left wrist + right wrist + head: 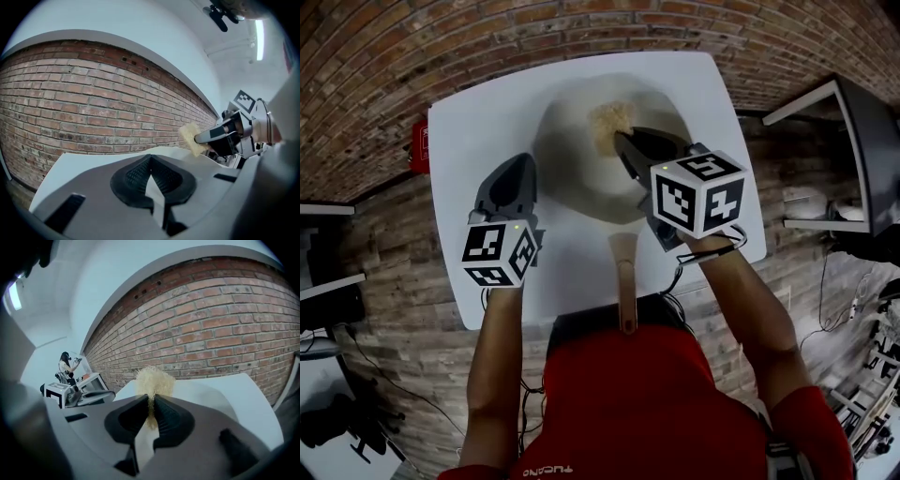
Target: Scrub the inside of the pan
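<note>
**One scrub pad [608, 123] over the pan [572, 183]**

The left hand-held gripper [517, 169], jaws together and empty, sits just beside the pan's left rim. The pan lies mid-tabletop [464, 141], its wooden handle [624, 281] towards the person. The right hand-held gripper [623, 142] pinches the pad over the pan's far inside. The pad looks soft and light. The pan looks stiff and may slide, so it is best steadied by its handle.

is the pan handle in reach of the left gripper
Probably yes: the left gripper is empty, with only bare table between it and the handle. Its shut jaws must open first.
</note>
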Tool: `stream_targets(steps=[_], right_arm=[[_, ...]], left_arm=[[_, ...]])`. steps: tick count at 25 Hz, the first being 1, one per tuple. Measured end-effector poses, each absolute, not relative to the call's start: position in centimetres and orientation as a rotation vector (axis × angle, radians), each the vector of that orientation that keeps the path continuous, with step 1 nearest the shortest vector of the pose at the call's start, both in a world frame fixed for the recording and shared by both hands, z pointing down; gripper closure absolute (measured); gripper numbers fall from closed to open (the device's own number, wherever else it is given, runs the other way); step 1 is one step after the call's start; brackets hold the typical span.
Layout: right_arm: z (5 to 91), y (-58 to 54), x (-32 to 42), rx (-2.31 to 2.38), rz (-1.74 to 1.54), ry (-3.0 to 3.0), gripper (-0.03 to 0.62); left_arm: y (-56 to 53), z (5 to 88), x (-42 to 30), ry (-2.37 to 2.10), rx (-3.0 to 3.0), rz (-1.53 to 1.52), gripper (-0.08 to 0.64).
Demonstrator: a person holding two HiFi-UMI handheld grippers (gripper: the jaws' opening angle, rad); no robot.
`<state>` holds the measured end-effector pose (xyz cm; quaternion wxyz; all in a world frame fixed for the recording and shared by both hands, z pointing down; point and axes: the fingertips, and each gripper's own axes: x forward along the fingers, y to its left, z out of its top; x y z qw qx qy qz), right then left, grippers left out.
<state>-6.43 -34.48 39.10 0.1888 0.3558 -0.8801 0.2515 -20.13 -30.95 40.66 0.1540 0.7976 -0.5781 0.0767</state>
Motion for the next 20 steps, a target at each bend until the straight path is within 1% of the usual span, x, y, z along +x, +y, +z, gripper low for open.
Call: stream_targets(steps=[5, 20], right_arm=[[41.8, -36.1, -8.1, 0.944, 0.783, -2.371, 0.542], [50.5, -38.8, -12.0, 0.839, 0.833, -2.100, 0.541]], left_arm=[[-31.9, 41.3, -20.8, -1.647, 2.271, 0.237, 0.548], [-33.8, 43.7, -21.8, -1.646, 2.219, 0.244, 0.548]])
